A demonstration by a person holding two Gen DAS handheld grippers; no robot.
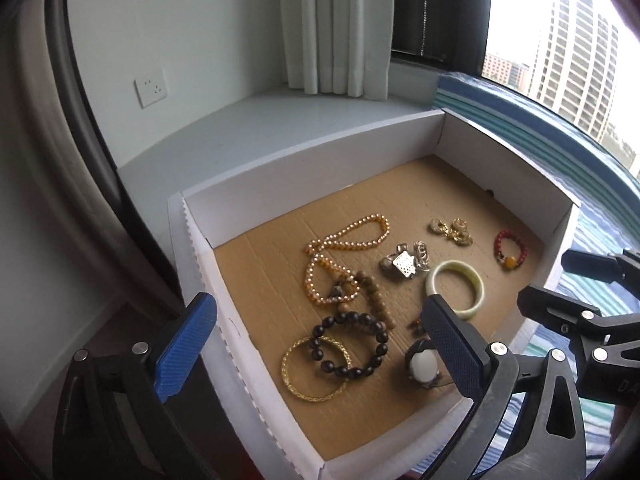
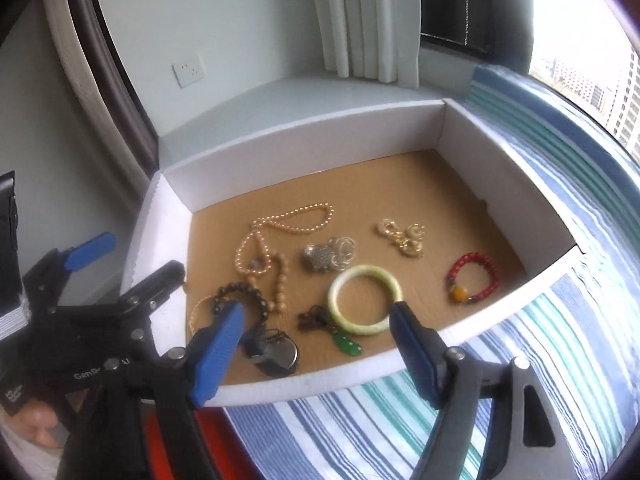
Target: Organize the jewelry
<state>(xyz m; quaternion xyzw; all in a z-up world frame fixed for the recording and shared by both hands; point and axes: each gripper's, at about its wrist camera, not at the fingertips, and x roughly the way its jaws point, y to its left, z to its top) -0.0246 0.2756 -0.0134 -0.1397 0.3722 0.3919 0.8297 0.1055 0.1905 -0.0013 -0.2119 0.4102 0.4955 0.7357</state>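
Observation:
A shallow white box (image 1: 304, 168) with a brown cardboard floor holds loose jewelry. A pearl necklace (image 1: 344, 236), silver pieces (image 1: 404, 264), gold earrings (image 1: 452, 232), a pale jade bangle (image 1: 456, 284) and a red bead bracelet (image 1: 512, 250) lie apart. Nearer me, a dark bead bracelet (image 1: 348, 344) overlaps a gold bangle (image 1: 316, 372). My left gripper (image 1: 318, 306) hangs wide open above these two, holding nothing. My right gripper (image 2: 316, 312) is open and empty over the box's near edge, just in front of the jade bangle (image 2: 364, 304) and a green pendant (image 2: 346, 344).
The box (image 2: 304, 380) rests on a blue, white and green striped cloth (image 2: 400, 432). Behind it are a grey window ledge (image 1: 280, 120), white curtains (image 1: 332, 28) and a wall socket (image 1: 151, 87). A hand (image 2: 40, 424) shows at the lower left.

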